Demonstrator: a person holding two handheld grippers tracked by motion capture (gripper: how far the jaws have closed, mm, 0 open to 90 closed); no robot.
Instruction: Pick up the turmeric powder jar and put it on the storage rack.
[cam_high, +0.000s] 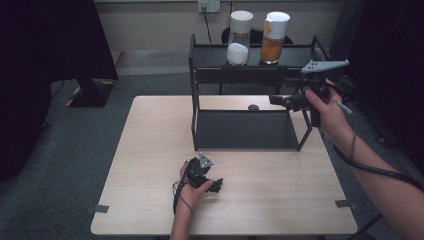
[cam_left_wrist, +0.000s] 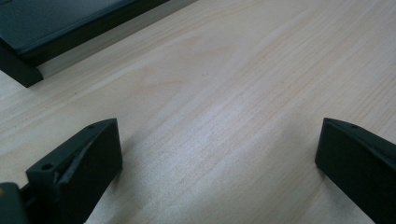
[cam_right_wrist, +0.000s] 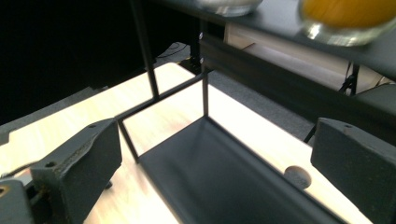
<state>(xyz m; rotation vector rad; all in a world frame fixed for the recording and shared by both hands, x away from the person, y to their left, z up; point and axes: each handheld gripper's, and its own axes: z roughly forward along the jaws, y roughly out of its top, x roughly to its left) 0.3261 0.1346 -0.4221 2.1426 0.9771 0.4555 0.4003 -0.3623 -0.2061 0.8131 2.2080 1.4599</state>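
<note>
A black two-tier metal rack (cam_high: 250, 129) stands on the wooden table (cam_high: 150, 165). On its top shelf are a jar of white powder (cam_high: 239, 39) and a jar of orange contents (cam_high: 273, 38), both with white lids. My right gripper (cam_high: 280, 101) is held in the air at the rack's right end, just under the top shelf, open and holding nothing. In the right gripper view its jaws frame the lower shelf (cam_right_wrist: 224, 182), with the orange jar (cam_right_wrist: 345, 18) above. My left gripper (cam_high: 216, 186) rests low over the table near the front, open, and bare wood (cam_left_wrist: 219, 135) lies between its jaws.
A small dark round object (cam_high: 253, 107) lies on the table behind the rack, also seen as a grey pebble-like thing (cam_right_wrist: 297, 176). A dark chair stands behind the rack, and dark shapes flank both sides of the room. Grey carpet surrounds the table.
</note>
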